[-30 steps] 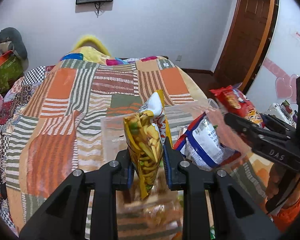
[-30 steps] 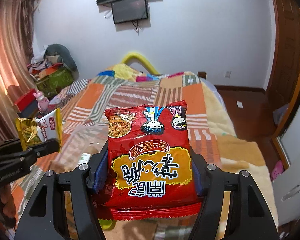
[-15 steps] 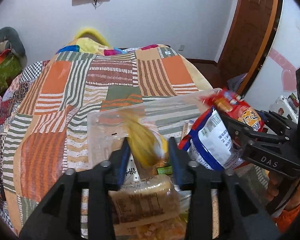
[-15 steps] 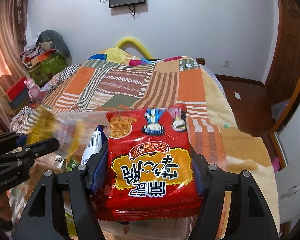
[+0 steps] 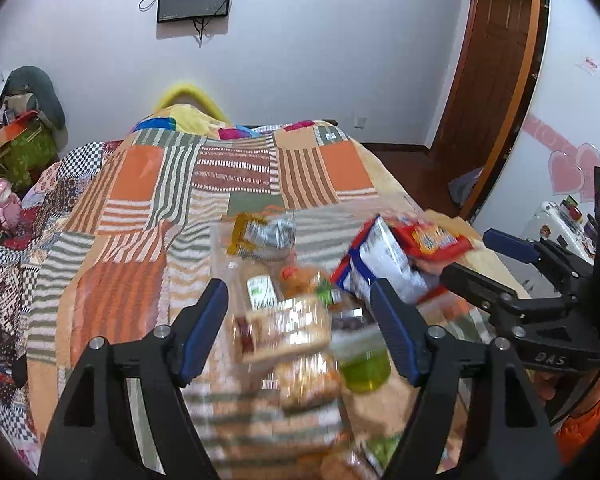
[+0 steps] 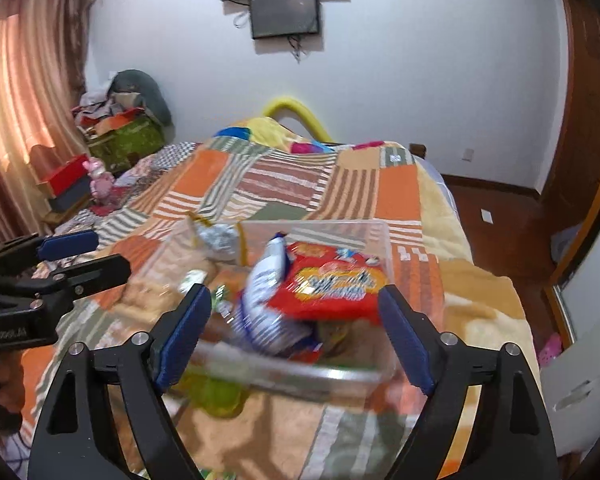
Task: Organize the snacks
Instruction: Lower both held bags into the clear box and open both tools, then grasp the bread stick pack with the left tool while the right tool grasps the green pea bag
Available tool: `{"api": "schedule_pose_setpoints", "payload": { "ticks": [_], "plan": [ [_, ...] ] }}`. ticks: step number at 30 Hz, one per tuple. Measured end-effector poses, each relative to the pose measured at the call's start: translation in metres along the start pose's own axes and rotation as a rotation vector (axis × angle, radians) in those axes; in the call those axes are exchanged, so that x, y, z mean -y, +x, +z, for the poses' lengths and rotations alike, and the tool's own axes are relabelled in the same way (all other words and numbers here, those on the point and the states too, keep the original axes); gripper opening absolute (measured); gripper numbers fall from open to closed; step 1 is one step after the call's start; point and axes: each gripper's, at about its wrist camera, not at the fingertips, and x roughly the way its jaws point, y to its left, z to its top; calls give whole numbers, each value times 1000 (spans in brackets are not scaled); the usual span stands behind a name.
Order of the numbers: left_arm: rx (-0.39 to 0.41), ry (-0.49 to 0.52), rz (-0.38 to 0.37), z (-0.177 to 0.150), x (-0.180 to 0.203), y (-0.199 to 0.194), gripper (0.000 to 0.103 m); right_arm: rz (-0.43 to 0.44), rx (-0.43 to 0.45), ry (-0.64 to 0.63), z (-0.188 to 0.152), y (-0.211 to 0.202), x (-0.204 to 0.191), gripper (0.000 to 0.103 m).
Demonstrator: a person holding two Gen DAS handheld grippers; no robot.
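Note:
A clear plastic bin (image 6: 380, 236) sits on the bed, holding several snack packs. A red noodle packet (image 6: 332, 284) lies on top at the right, also in the left wrist view (image 5: 432, 236). Next to it stands a white and blue bag (image 6: 264, 300), also (image 5: 384, 264). A yellow and silver chip bag (image 5: 260, 234) lies at the bin's far left, also (image 6: 216, 240). My left gripper (image 5: 300, 332) is open and empty above the bin's near side. My right gripper (image 6: 296, 336) is open and empty just above the bin.
The bin rests on a patchwork blanket (image 5: 148, 208) covering the bed. A green cup (image 5: 364, 368) stands by the bin's near edge. A wooden door (image 5: 488, 60) is at the right. Clutter and a pink toy (image 6: 100, 176) lie left of the bed.
My left gripper opened and dropped the yellow chip bag into the bin. My right gripper opened and released the red noodle packet onto the snacks in the bin. Both grippers pulled back.

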Motion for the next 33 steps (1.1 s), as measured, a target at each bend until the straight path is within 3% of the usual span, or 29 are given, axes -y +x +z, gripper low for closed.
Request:
{"api": "schedule_pose_setpoints", "payload": {
  "ticks": [2,8,15,21,23,31,33],
  "plan": [
    [-12,-8,2,-13,-2,-9,81,20,0,-12,-10,-11,-7,85],
    [-84,-2,12,-60,-3,-20,82,68,-52,-19,-40,-18,-24,85],
    [-184,-4,11,-111,-9,-18,82,132,-171,23,-79,6,-42,85],
    [-224,-3,1,-131,-6,-15,82,112,-256,4,-103,30,-56,84],
    [-225,6,-10,-133,-2,-16,82,113,-253,2,-106,30,-55,79],
    [-263,-6,-109,-140,25,-4,82,108,-244,9,-110,20,-34,33],
    [-272,-6,-121,-142,31,1,82,109,-245,16,-113,17,-31,26]
  ]
}}
